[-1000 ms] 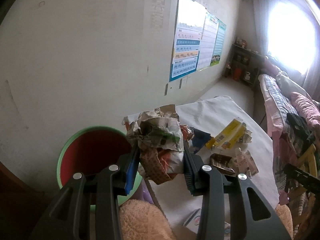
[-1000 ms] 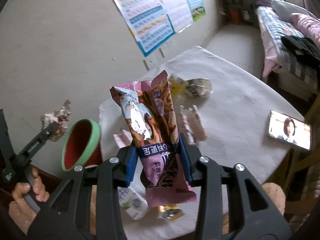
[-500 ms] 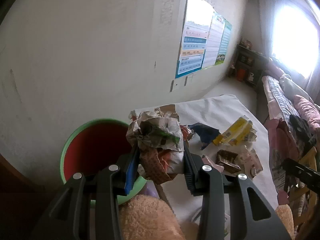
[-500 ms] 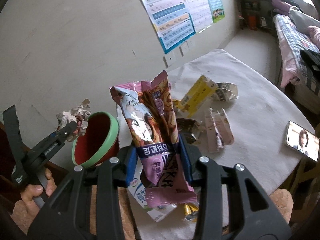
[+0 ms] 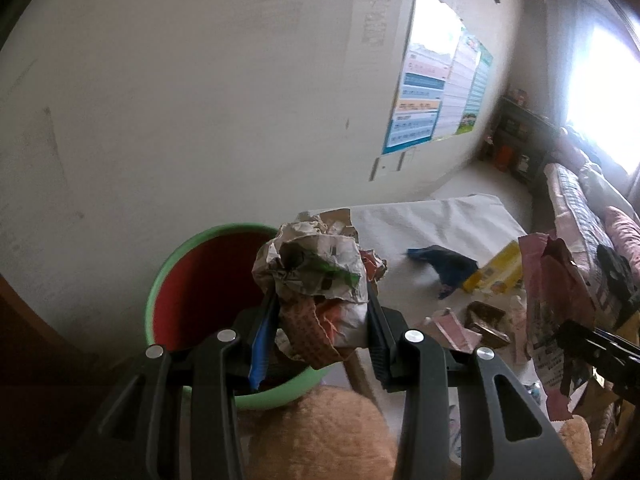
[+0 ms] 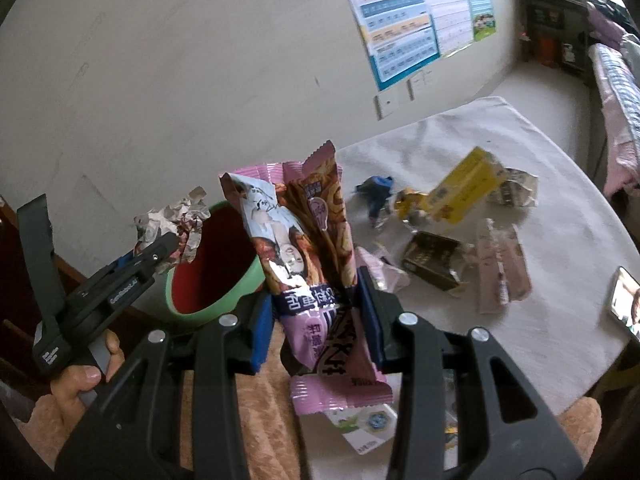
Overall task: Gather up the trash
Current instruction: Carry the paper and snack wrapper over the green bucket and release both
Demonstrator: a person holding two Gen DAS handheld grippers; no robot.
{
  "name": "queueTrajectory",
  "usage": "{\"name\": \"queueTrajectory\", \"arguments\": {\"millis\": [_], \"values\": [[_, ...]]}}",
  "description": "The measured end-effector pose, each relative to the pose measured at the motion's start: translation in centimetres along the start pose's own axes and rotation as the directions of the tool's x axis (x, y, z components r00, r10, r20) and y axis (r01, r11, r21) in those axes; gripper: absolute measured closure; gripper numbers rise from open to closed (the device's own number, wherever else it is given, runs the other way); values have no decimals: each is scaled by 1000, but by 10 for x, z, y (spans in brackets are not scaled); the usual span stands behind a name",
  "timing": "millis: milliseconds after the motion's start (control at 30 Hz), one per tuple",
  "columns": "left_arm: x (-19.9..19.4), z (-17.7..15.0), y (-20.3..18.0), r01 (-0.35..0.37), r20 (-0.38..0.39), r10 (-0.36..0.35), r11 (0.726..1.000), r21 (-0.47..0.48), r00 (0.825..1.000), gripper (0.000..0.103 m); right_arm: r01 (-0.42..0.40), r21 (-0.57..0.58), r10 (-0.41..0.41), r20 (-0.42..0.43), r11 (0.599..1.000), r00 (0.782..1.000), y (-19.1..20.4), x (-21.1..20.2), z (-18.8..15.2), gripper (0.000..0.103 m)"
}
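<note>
The left gripper (image 5: 320, 320) pinches a crumpled paper wad (image 5: 316, 276), hanging at the near rim of the green bin (image 5: 160, 280). Let go here and it could catch the rim and tumble outside. The right gripper (image 6: 316, 312) clamps a pink snack wrapper (image 6: 308, 248) low down; its tall top could flop and snag the rim, or the two tools could knock together crowding one opening. Beyond, a yellow box (image 6: 464, 192) and more wrappers (image 6: 500, 268) wait on the table (image 6: 480, 132).

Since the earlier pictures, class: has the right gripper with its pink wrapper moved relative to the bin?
Yes. The right gripper carried the pink wrapper leftward, now overlapping the bin's rim.
</note>
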State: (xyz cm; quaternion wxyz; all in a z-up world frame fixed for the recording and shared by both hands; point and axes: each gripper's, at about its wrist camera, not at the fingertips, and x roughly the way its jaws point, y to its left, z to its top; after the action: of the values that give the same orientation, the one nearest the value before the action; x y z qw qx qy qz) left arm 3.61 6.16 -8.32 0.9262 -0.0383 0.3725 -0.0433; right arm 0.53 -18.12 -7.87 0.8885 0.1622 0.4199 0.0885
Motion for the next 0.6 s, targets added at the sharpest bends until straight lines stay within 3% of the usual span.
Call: {"name": "queueTrajectory", "arguments": {"millis": [600], "values": [[27, -7, 80, -145, -68, 138, 982, -121, 988, 65, -89, -59, 80, -139, 994, 987, 49, 68, 8, 65]]}}
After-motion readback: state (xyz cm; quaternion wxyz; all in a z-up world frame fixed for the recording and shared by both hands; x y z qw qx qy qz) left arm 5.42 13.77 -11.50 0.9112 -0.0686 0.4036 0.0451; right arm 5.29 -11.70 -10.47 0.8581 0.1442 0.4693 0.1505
